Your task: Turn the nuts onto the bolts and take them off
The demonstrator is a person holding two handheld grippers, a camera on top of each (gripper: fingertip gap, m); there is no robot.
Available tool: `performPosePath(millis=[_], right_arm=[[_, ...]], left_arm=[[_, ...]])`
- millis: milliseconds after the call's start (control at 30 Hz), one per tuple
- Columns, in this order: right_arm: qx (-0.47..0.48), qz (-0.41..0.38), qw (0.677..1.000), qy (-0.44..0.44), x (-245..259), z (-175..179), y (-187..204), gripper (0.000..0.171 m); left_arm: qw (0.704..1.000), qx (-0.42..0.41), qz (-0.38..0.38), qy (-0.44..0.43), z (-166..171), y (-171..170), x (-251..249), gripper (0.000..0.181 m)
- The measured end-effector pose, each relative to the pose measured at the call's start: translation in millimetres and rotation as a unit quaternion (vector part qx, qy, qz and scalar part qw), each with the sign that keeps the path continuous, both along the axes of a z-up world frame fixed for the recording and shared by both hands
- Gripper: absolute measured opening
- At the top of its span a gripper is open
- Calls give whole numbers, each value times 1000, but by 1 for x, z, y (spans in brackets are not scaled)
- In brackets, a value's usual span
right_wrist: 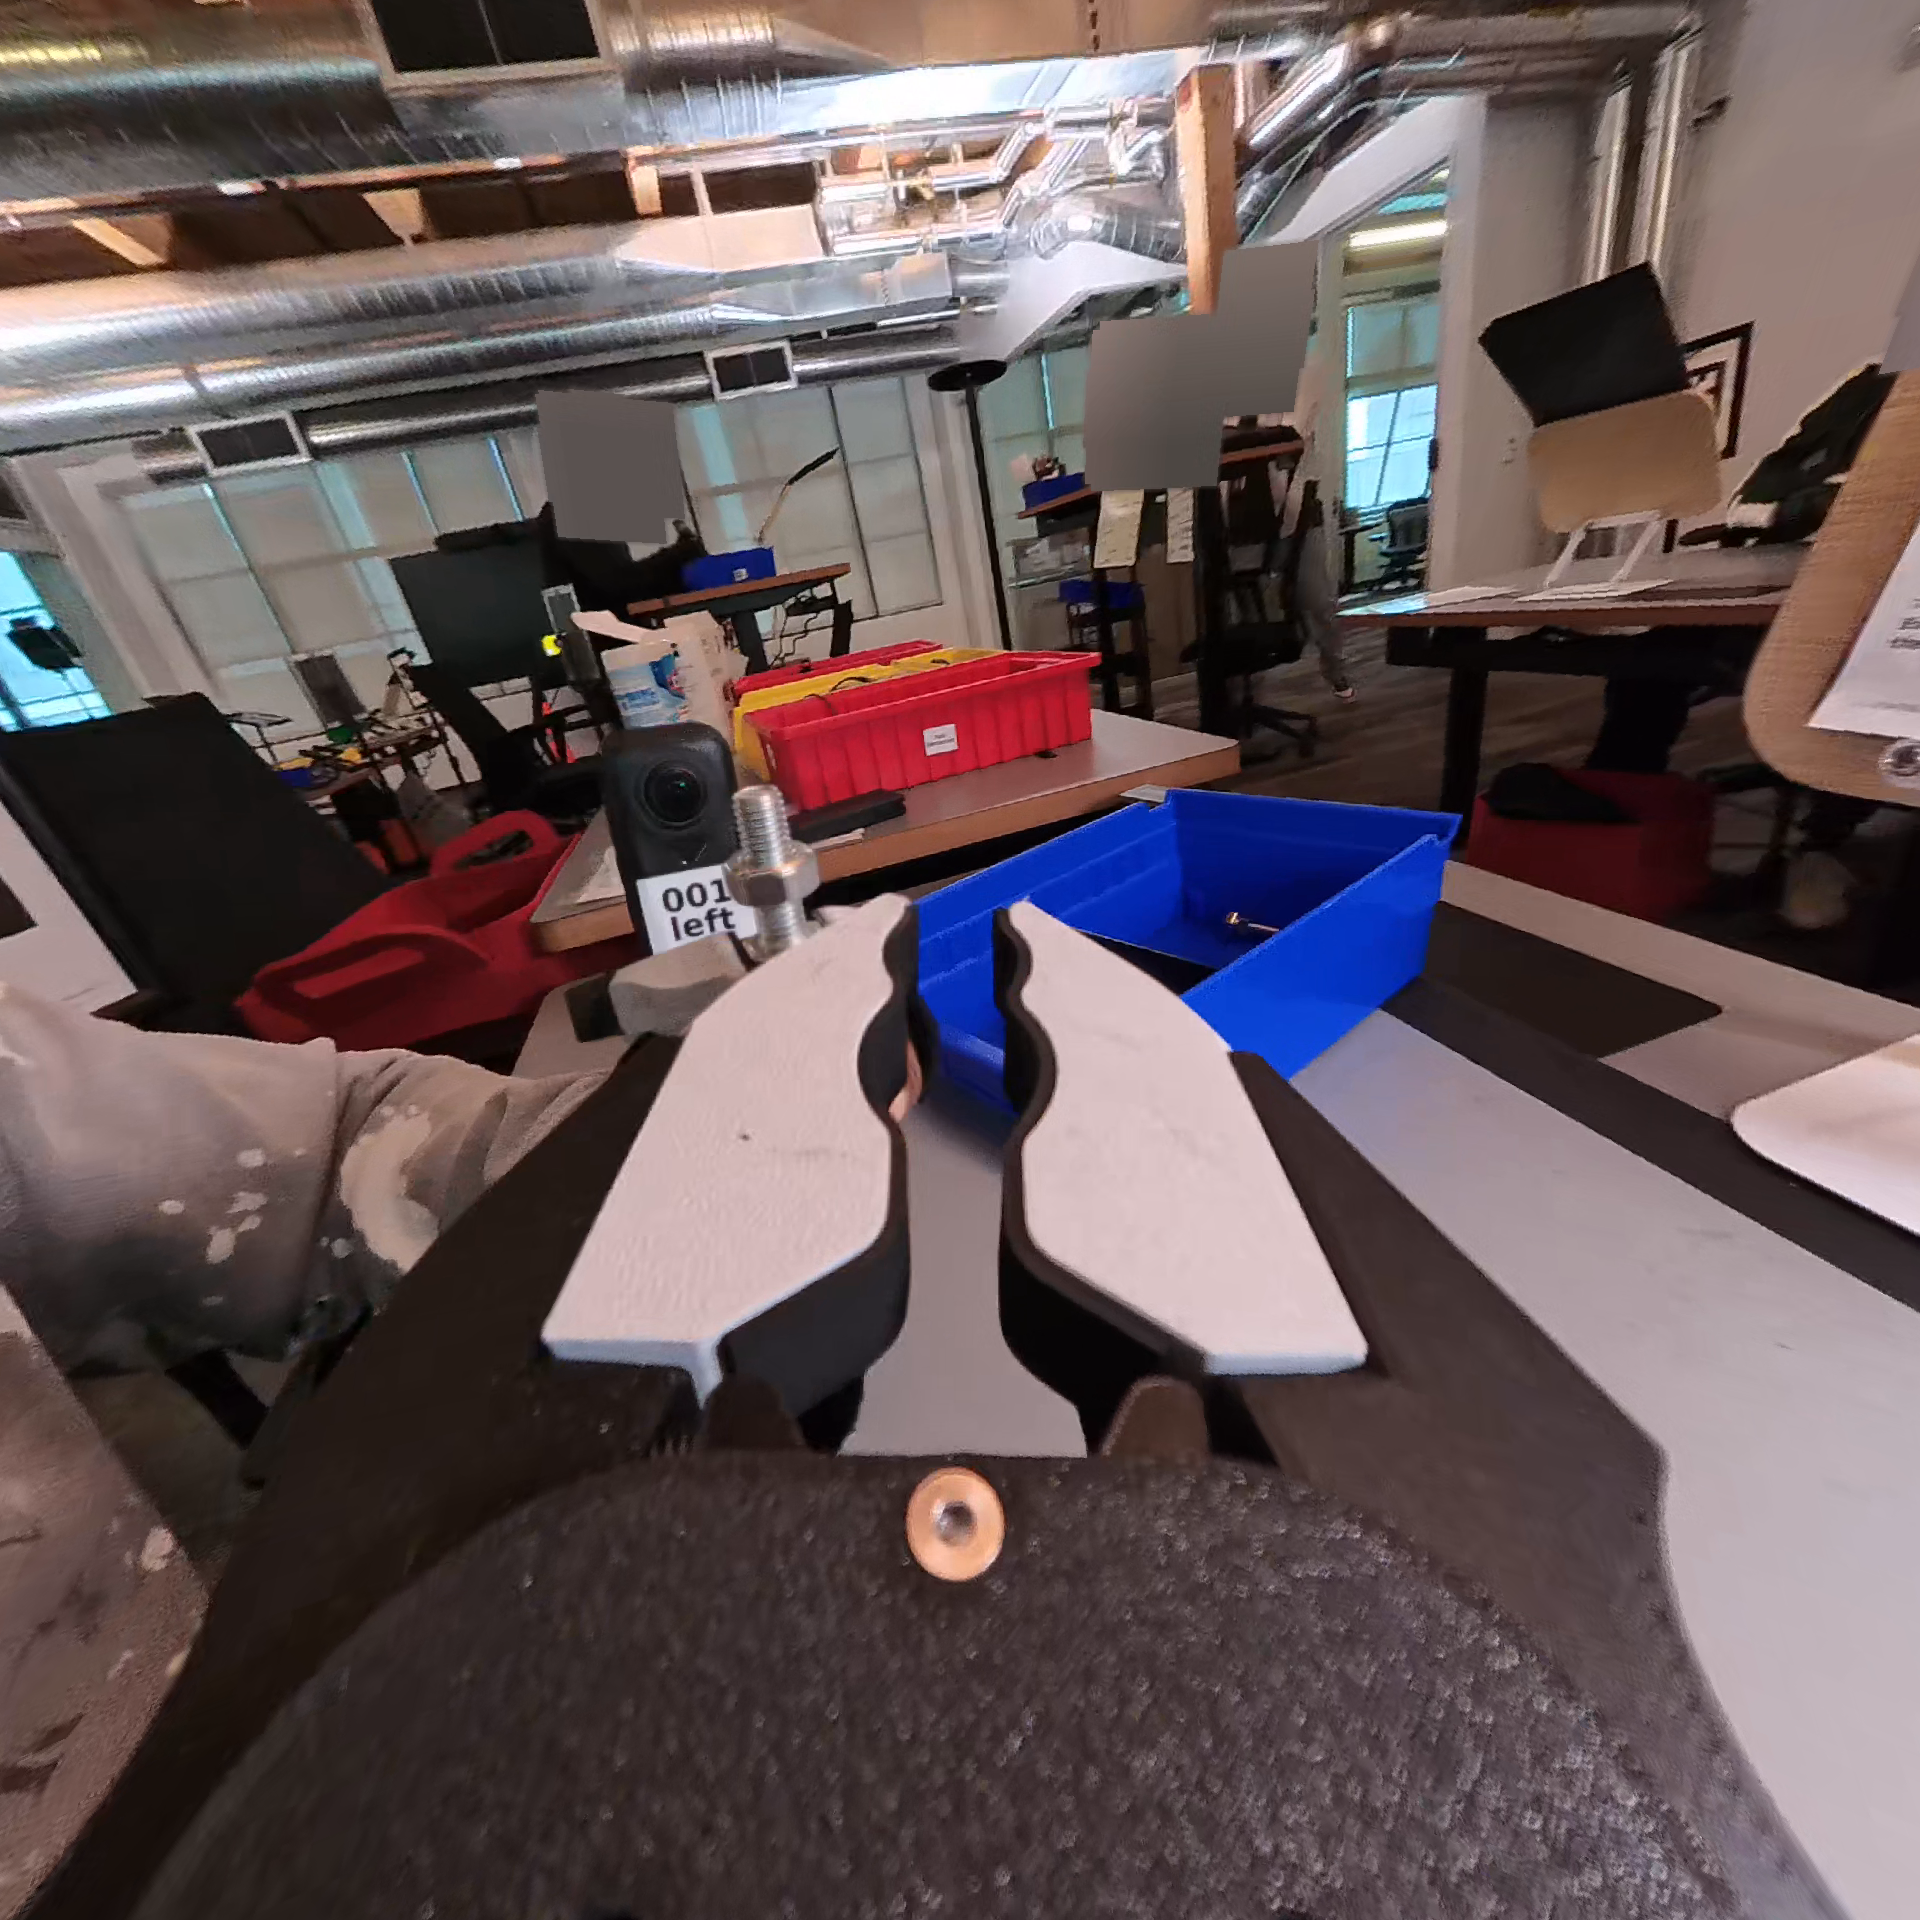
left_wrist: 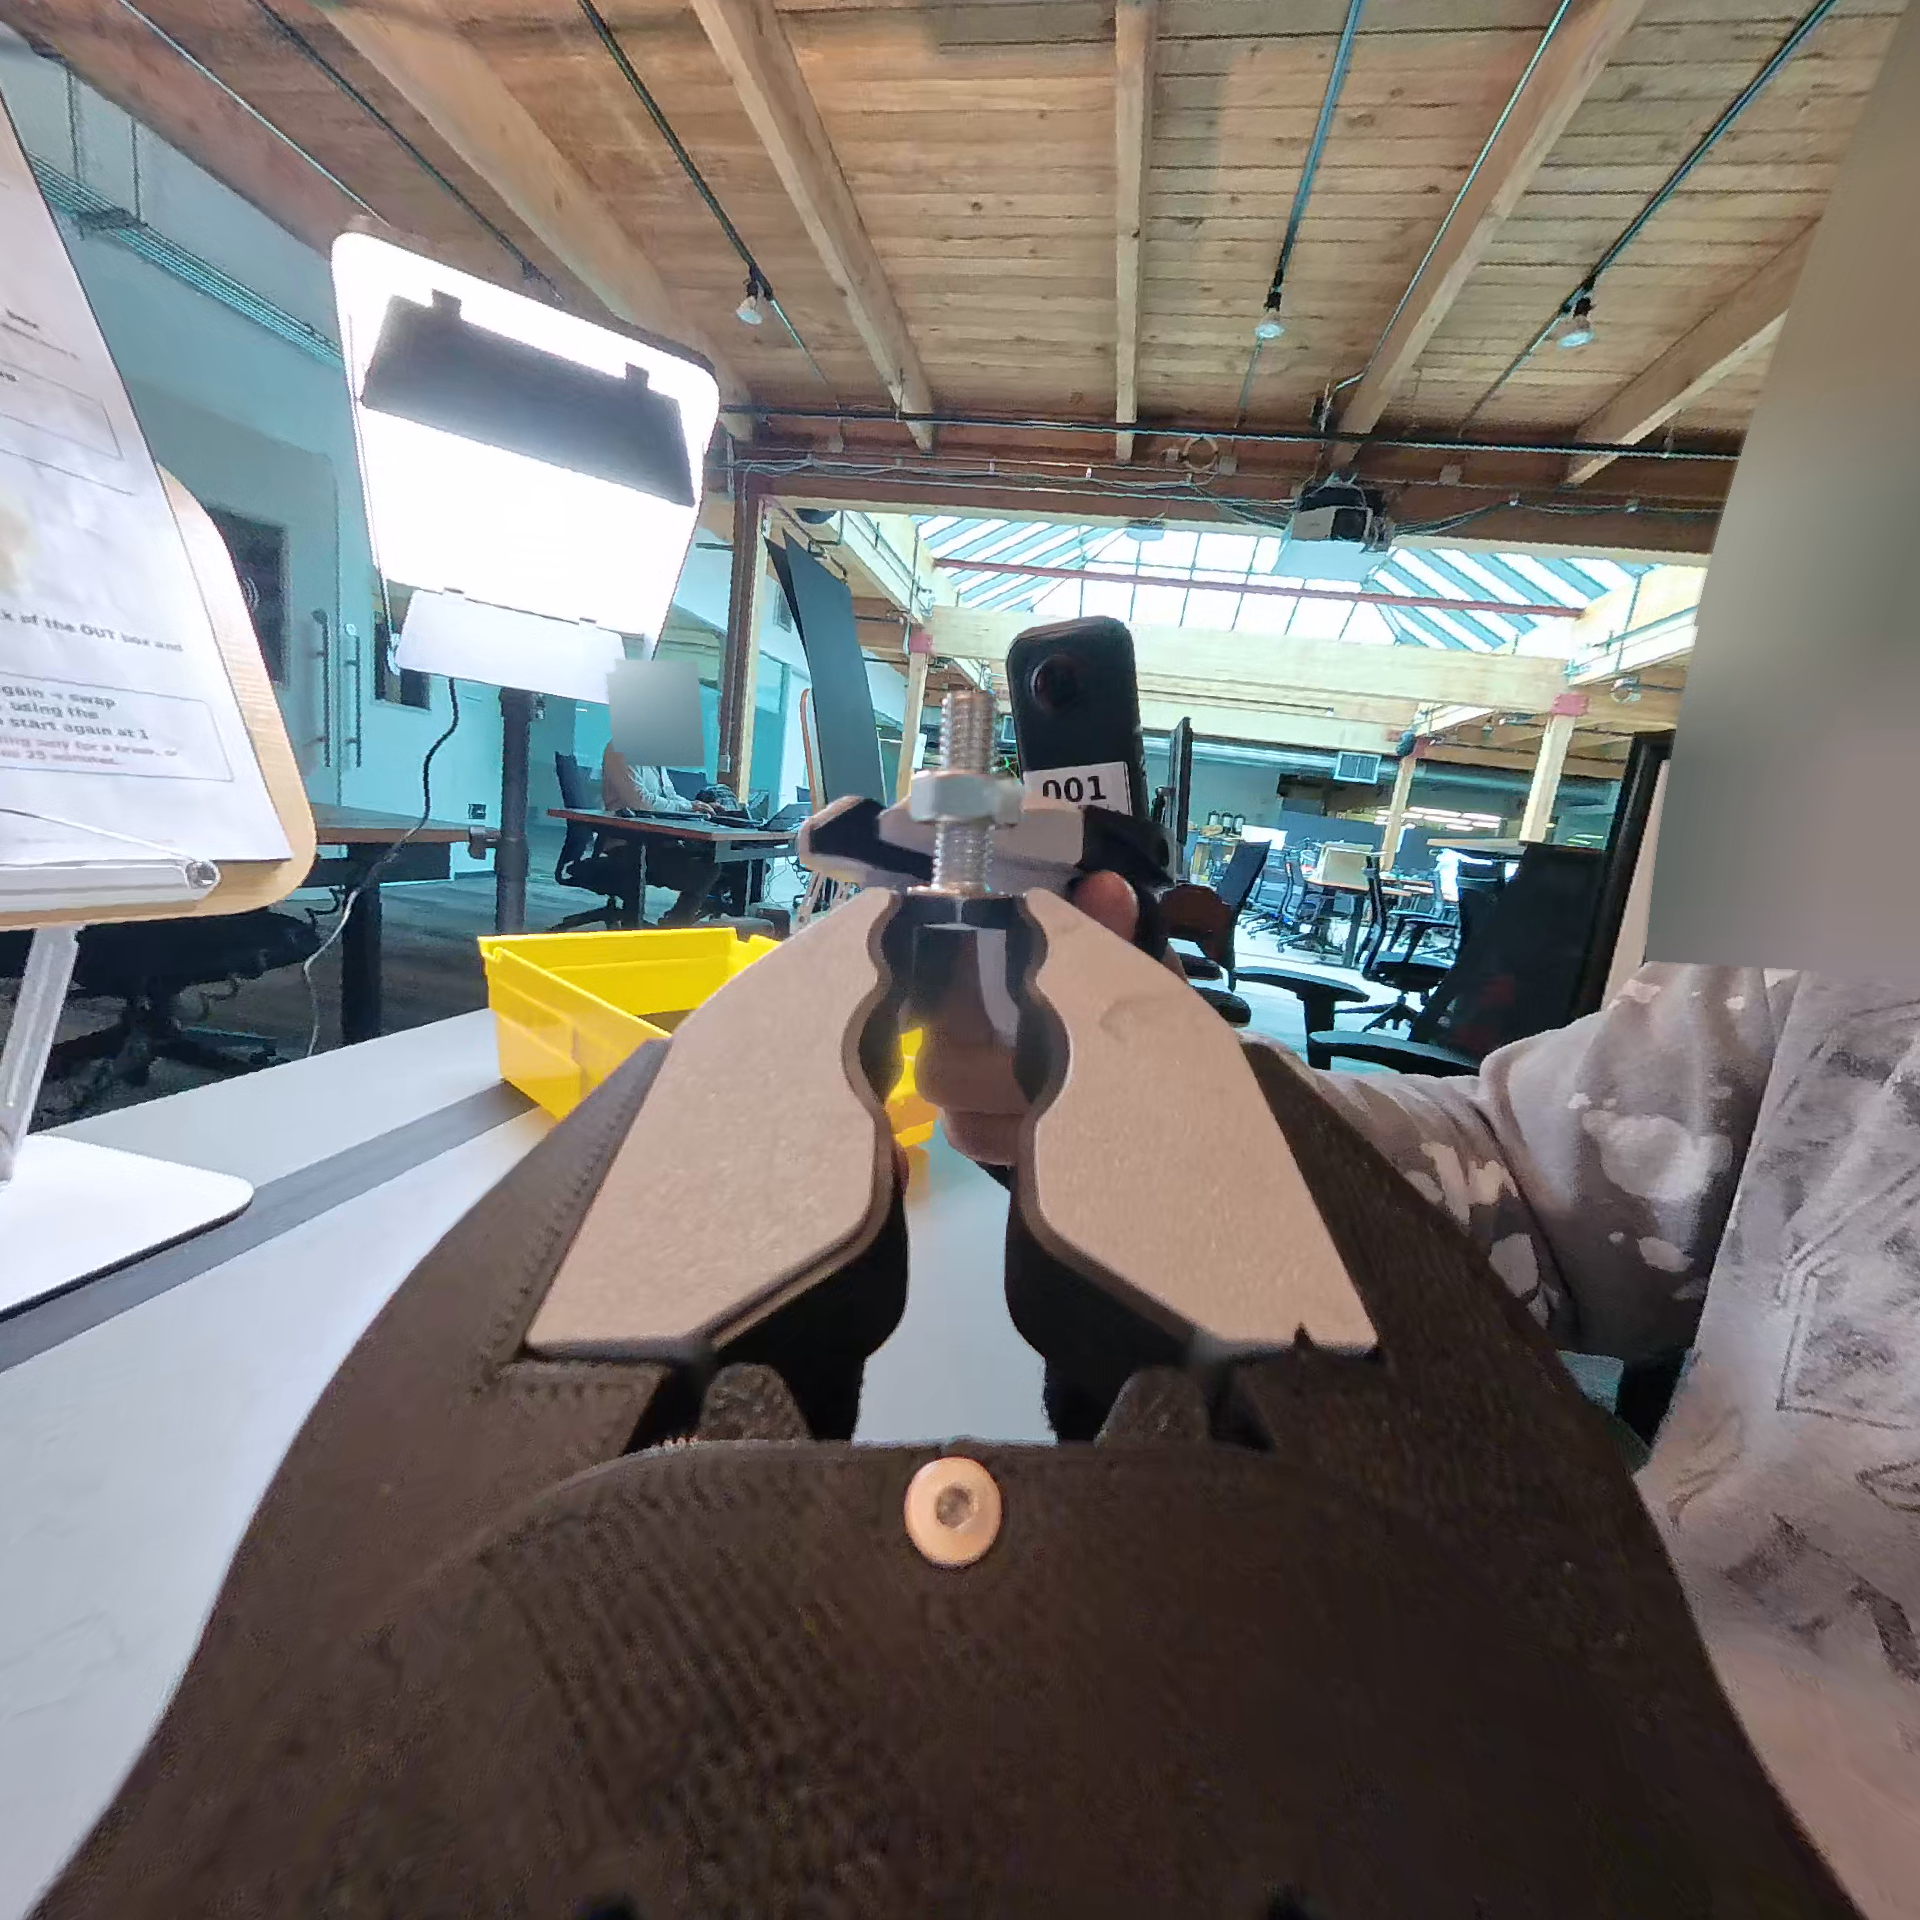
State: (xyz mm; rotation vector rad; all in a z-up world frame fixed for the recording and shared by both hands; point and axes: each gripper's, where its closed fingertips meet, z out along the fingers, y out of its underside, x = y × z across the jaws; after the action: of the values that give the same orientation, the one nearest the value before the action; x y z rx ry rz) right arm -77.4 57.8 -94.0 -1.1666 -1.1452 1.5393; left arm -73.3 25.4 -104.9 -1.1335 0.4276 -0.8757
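At the centre of the left wrist view the left gripper pinches the hexagonal head of a bolt, holding it upright with its threaded shank pointing toward the ceiling. A nut sits partway down the thread, with bare thread above and below it. In that view the tips of the right gripper appear to bracket the nut from behind — but whether they press on its flats I cannot tell. In the right wrist view its own jaws stand slightly apart with nothing between them, and the bolt and nut rise just left of the left fingertip, in front of the other gripper's camera. So the nut seems beside the right jaws, not inside them. The risk from here: closing without first centring on the nut could catch only a corner, slip off the flats, or push the bolt sideways and twist its head in the left grip. If the nut is spun off, it could drop to the table, missing the blue bin at centre right or the yellow bin.
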Motion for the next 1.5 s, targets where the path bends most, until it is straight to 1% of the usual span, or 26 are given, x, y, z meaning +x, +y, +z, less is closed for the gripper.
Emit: performPosePath(millis=[133, 200, 267, 300, 333, 367, 433, 533, 600, 667, 700, 733, 767, 833, 967, 1067, 1100, 1133, 1167, 1233, 1300, 1367, 1433, 1467, 1500], right_arm=[[9, 43, 999, 1, -1, 4, -21, 34], [15, 52, 999, -5, -5, 2, -29, 37], [17, 40, 999, -7, -5, 0, -24, 35], [7, 32, 999, -7, -4, 1, -18, 25], [0, 6, 1000, -6, -3, 0, -6, 15], [2, -6, 1000, -4, -1, 0, 0, 14], [2, 3, 1000, -5, 1, 1, -1, 20], [13, 35, 999, -1, -2, 4, -20, 33], [21, 40, 999, -7, -5, 2, -26, 35], [19, 37, 999, -6, -5, 1, -22, 35], [9, 23, 1000, -8, -4, 1, -15, 21], [7, -1, 1000, -4, -2, 1, -4, 16], [8, -9, 1000, -2, 0, 0, 1, 14], [4, 1, 1000, -3, 1, 1, 0, 21], [18, 37, 999, -3, -4, 3, -22, 35], [19, 30, 999, -6, -5, 2, -20, 33], [10, 9, 1000, -7, -4, 1, -11, 17], [9, -11, 1000, -4, -2, 1, -1, 15], [7, -13, 1000, -3, 0, 1, 2, 15], [1, 4, 1000, -1, 1, 3, -2, 24], [11, 29, 1000, 3, -1, 5, -16, 33], [19, 42, 999, -3, -4, 4, -26, 38], [22, 33, 999, -4, -6, 2, -23, 36], [15, 28, 999, -2, -4, 3, -19, 31], [5, 4, 1000, -2, -3, 2, -8, 15]], left_arm=[[1000, -9, 1, 0, -5, 4, 1, 18], [1000, -9, -1, 4, -6, 3, 3, 18], [1000, -10, 2, 4, -5, 3, 3, 18], [1000, -5, -3, -2, -3, 1, 1, 18], [1000, -6, -4, -2, -2, 1, 1, 18], [1000, -2, -1, 0, -1, 0, 0, 18], [1000, -3, -2, 1, -1, 1, 1, 18], [1000, -10, -1, 2, -5, 3, 1, 18], [1000, -10, -4, 5, -6, 3, 4, 18], [1000, -13, -1, 3, -5, 3, 3, 18], [1000, -8, -8, -3, -4, 2, 1, 18], [1000, -8, -6, -2, -2, 1, 1, 18], [1000, -4, -3, 2, -1, 1, 1, 18], [1000, -5, -4, 0, -1, 1, 1, 18], [1000, -12, -4, 0, -6, 4, 2, 18], [1000, -14, -4, -3, -5, 3, 2, 18], [1000, -9, -11, -7, -3, 1, 1, 18], [1000, -8, -9, -5, -2, 1, 1, 18], [1000, -5, -6, -3, -1, 1, 1, 18], [1000, -9, -6, -5, -2, 1, 2, 18], [1000, -13, -5, -5, -5, 4, 2, 18], [1000, -14, -4, -2, -6, 4, 3, 18], [1000, -13, 0, 1, -6, 4, 3, 18], [1000, -12, 0, -7, -4, 3, 1, 18], [1000, -9, -7, -10, -2, 1, 0, 18]])
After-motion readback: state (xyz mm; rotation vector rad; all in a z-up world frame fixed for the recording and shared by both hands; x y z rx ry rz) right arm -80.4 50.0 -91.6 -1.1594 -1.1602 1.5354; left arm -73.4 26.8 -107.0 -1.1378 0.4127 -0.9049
